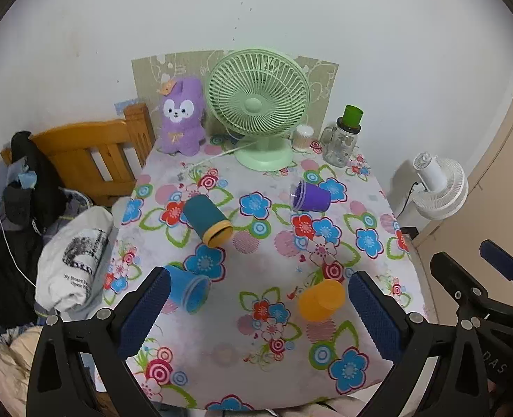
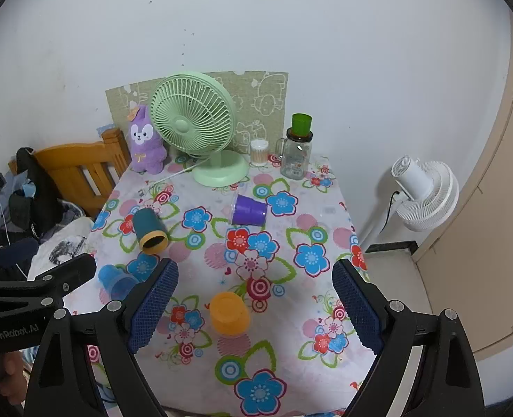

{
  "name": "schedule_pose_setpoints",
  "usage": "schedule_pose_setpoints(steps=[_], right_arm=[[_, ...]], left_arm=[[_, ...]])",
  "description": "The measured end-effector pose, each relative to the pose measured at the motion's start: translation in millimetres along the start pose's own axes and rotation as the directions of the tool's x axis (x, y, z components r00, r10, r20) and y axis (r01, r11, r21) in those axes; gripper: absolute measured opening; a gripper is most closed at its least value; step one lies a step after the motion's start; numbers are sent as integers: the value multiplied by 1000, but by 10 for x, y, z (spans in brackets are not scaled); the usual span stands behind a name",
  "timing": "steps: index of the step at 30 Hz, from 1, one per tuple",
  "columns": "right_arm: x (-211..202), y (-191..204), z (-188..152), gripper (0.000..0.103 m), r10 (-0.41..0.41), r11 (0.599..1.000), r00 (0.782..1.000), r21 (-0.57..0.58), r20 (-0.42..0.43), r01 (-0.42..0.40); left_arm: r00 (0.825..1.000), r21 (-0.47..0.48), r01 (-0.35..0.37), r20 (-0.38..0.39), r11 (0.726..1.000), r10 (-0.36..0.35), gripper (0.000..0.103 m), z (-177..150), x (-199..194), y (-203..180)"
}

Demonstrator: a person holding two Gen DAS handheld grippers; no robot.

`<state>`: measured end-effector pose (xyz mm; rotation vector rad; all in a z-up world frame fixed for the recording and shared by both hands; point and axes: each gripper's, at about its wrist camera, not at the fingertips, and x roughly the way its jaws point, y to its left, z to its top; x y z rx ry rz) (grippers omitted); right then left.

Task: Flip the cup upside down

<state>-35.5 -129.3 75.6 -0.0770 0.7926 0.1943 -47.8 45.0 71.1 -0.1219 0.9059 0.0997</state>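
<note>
Several cups lie on a floral tablecloth. An orange cup (image 1: 321, 300) (image 2: 229, 313) stands upside down near the front. A blue cup (image 1: 188, 288) (image 2: 116, 281), a teal cup with a yellow rim (image 1: 207, 220) (image 2: 150, 226) and a purple cup (image 1: 310, 197) (image 2: 249, 210) lie on their sides. My left gripper (image 1: 256, 312) is open and empty above the table's front, the blue cup beside its left finger. My right gripper (image 2: 256, 309) is open and empty, hovering above the orange cup.
A green desk fan (image 1: 258, 104), a purple plush toy (image 1: 181, 114), a cotton-swab jar (image 1: 303, 138) and a glass jar with a green cup on top (image 1: 343, 139) stand at the back. A wooden bed frame (image 1: 93, 153) and clothes are left; a white fan (image 2: 423, 194) is right.
</note>
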Motion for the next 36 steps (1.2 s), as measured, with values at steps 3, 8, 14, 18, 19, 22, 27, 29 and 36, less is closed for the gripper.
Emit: schedule_pose_setpoints(steps=[3, 8, 14, 18, 19, 22, 27, 29, 36], right_arm=[[21, 8, -1, 92, 6, 1000, 1000, 8, -6, -6], [29, 17, -2, 92, 6, 1000, 1000, 8, -8, -6], [34, 20, 0, 92, 8, 1000, 1000, 10, -5, -8], [48, 25, 5, 92, 9, 1000, 1000, 11, -5, -9], [41, 23, 3, 92, 9, 1000, 1000, 10, -5, -9], [50, 25, 4, 92, 9, 1000, 1000, 9, -7, -9], [98, 60, 18, 92, 10, 1000, 1000, 9, -16, -10], [127, 80, 25, 92, 12, 1000, 1000, 8, -21, -11], [229, 137, 8, 92, 15, 1000, 999, 8, -41, -15]], left_arm=[[1000, 5, -14, 12, 1000, 14, 103, -1, -19, -1], [1000, 2, -17, 1, 1000, 17, 103, 3, 11, 1], [1000, 5, -20, 3, 1000, 20, 103, 14, 19, 15], [1000, 5, -21, 3, 1000, 21, 103, 19, 23, 19], [1000, 6, -21, 2, 1000, 21, 103, 20, 21, 15], [1000, 4, -21, 1, 1000, 21, 103, 22, 28, 20], [1000, 2, -22, -8, 1000, 22, 103, 32, 65, 52], [1000, 1, -22, -11, 1000, 22, 103, 32, 84, 73], [999, -8, -18, -35, 1000, 18, 103, 11, 170, 139]])
